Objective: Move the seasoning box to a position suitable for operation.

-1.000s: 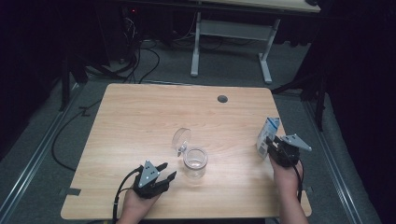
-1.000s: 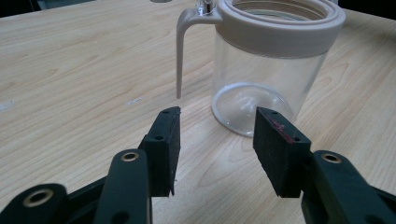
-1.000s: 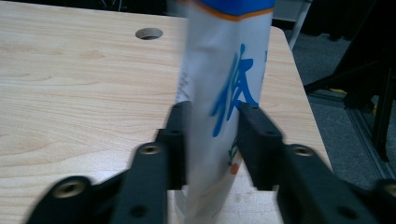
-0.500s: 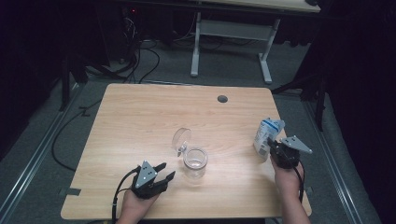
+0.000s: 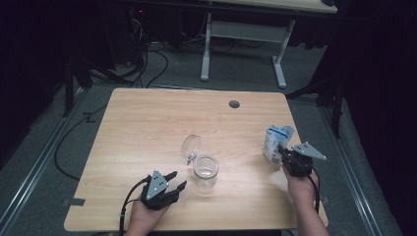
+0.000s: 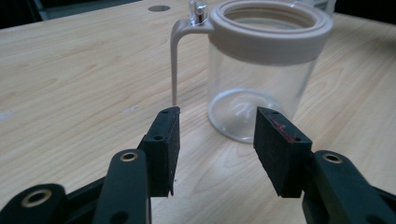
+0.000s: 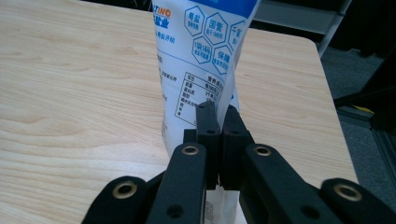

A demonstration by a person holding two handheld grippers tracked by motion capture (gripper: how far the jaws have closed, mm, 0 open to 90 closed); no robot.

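Observation:
A clear glass jar [image 5: 205, 172] with a pale rim stands at the table's middle, its hinged lid [image 5: 191, 146] flipped open behind it. My left gripper [image 5: 176, 179] rests low just left of the jar, open and empty. In the left gripper view the jar [image 6: 261, 70] stands just beyond my left gripper [image 6: 215, 126]. A white and blue printed pouch [image 5: 275, 142] stands upright at the right. My right gripper [image 5: 282, 151] has just been closing and is now shut on the pouch's near edge. The right gripper view shows my right gripper [image 7: 217, 112] pinching the pouch [image 7: 205, 60].
The wooden table [image 5: 147, 123] has a round cable hole [image 5: 234, 104] near its far edge. The pouch and the right hand sit close to the table's right edge. A white desk frame [image 5: 243, 34] and floor cables [image 5: 147, 59] lie beyond the table.
The right gripper's jaws have closed onto the pouch's edge. The left gripper and the jar have stayed in place.

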